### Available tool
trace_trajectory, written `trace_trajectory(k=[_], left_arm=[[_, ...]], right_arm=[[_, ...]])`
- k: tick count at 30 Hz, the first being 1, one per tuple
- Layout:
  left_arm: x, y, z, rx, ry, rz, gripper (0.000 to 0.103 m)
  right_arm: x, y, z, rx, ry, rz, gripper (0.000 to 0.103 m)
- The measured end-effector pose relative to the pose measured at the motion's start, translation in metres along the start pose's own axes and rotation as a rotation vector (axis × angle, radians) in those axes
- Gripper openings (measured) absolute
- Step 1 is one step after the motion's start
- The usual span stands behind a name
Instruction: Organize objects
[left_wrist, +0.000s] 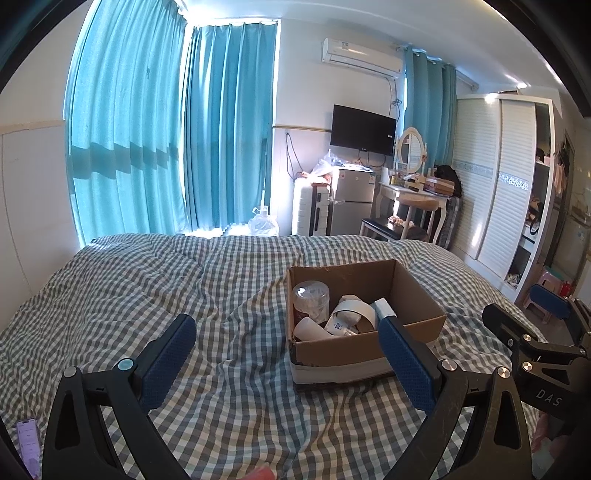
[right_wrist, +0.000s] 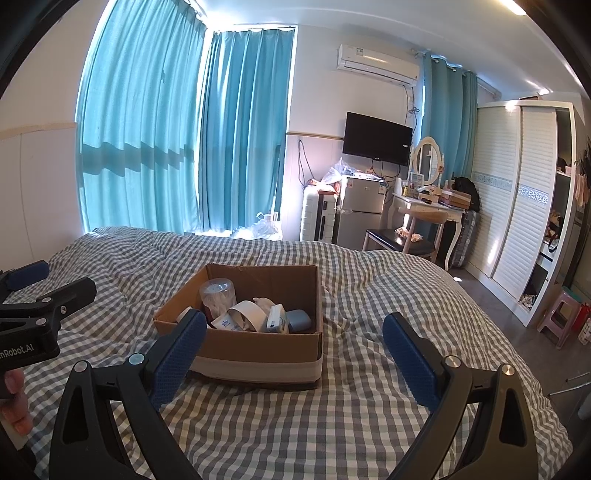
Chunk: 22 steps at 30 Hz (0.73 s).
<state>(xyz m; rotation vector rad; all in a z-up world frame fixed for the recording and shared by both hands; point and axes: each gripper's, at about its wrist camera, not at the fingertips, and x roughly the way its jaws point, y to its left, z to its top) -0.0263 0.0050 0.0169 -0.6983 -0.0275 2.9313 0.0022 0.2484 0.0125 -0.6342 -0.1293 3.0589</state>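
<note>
Midway across the checked bedspread (right_wrist: 332, 424), my two grippers hover with nothing between their blue pads; the left gripper (left_wrist: 288, 354) stands spread wide, its right-hand pad overlapping the near corner of the cardboard box (left_wrist: 343, 350) in its own view, though I cannot tell whether it touches; the right gripper (right_wrist: 295, 347) is likewise spread, its left-hand pad in front of the box's near left corner. I see the box resting on the bed between the two tools, open at the top; inside it a clear lidded jar (right_wrist: 218, 295) stands upright at the back left, a curl of white paper (right_wrist: 251, 312) lies in the middle, and a pale blue case (right_wrist: 299, 320) sits against the right wall beside a small white carton (right_wrist: 276, 318). At the lower left edge of the left wrist view, a phone (left_wrist: 28, 441) lies on the cover.
</note>
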Motion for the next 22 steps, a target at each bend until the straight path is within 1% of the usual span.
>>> trace_trajectory(k=[16, 20, 22], left_arm=[[0.0014, 0.0039, -0.0021, 0.002, -0.001, 0.001, 0.102], [-0.0017, 0.0066, -0.0032, -0.004, -0.017, -0.005, 0.102], [-0.0046, 0.0069, -0.0034, -0.002, -0.040, 0.013, 0.102]], right_arm=[[0.0015, 0.0015, -0.0027, -0.001, 0.009, 0.003, 0.097], [0.0014, 0.0023, -0.0051, -0.007, 0.007, 0.000, 0.097], [0.0018, 0.0023, -0.0055, -0.005, 0.008, 0.001, 0.097]])
